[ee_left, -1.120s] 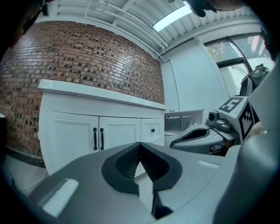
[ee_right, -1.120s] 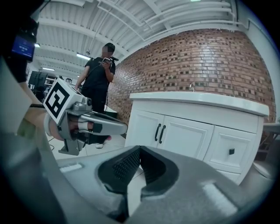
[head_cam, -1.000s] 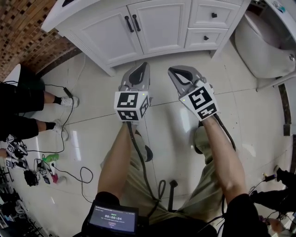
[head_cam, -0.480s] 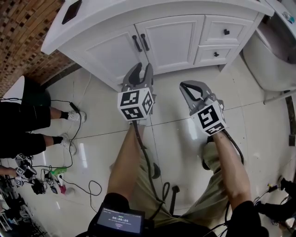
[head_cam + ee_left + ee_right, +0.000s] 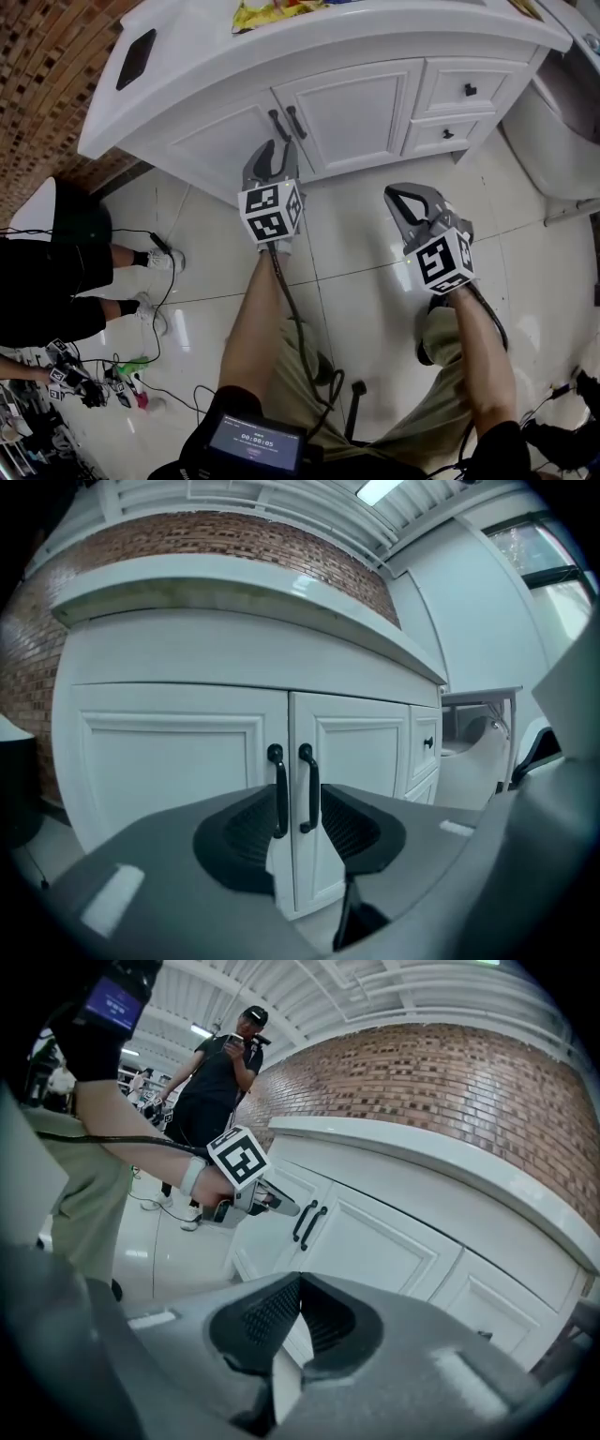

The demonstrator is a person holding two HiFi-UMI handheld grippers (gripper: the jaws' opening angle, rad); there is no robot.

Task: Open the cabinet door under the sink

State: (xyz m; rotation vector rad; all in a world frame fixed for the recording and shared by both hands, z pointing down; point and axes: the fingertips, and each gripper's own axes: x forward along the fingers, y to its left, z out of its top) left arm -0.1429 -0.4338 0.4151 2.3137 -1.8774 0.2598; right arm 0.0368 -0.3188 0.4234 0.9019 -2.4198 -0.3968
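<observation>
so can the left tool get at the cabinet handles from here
Probably yes. The left tool points straight at the two handles and is close to them. Its jaws are opening with nothing between them yet, and nothing blocks the way.

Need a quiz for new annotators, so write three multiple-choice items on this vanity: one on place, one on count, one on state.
1. In the head view, the drawers sit where relative to the double doors? A left; B right; C below.
2. How many black bar handles do the doors carry? A one; B four; C two.
3. The doors are: A both shut; B one ajar; C both wide open.
Key: B, the drawers lie right of the doors; C, one bar per door, beside the seam; A, both faces sit flush.
</observation>
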